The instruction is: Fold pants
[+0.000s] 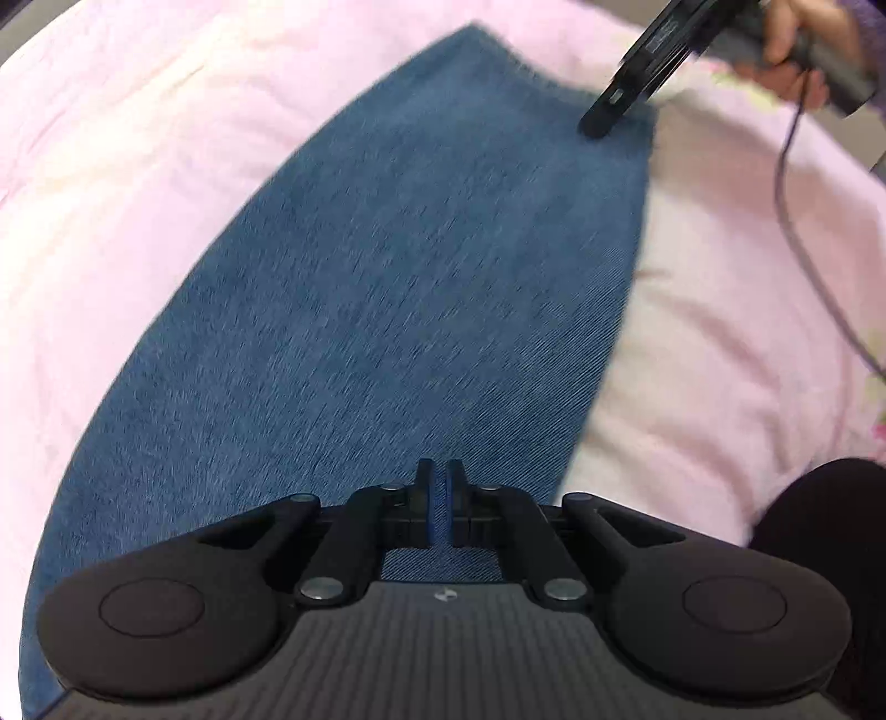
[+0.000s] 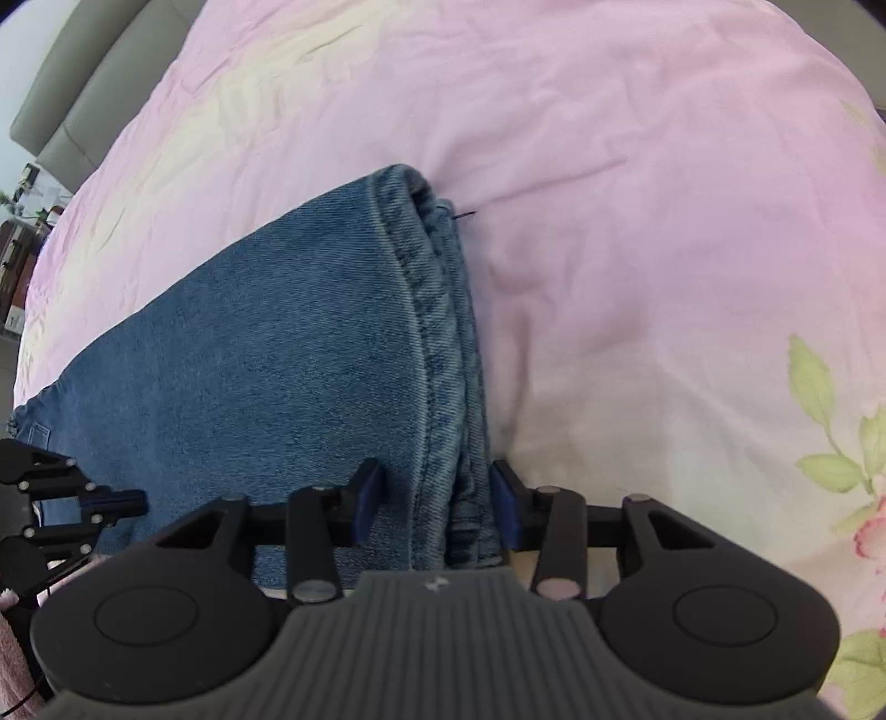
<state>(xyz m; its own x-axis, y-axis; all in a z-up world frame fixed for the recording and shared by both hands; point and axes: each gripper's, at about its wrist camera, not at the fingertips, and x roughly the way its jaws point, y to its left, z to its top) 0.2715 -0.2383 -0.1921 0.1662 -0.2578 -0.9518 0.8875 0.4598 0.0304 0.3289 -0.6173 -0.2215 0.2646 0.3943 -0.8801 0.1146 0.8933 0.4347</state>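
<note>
Blue jeans (image 2: pixel 288 343) are laid flat across a pink bedspread (image 2: pixel 637 194), which is printed with green leaves and pink flowers near one edge. The hem end, stacked in several layers, is seen in the right wrist view.

The left gripper (image 1: pixel 441 501) is pointed steeply down at the denim; its jaws are pinched nearly together, and a thin fold of the blue cloth is caught between the pads.

The right gripper (image 2: pixel 437 501) is set astride the stitched hem edge. Its jaws are held partly apart, with the layered hem between them; gaps are seen on both sides, so the cloth is not pressed.

A hand (image 1: pixel 786 50) is seen on the right gripper's handle.
</note>
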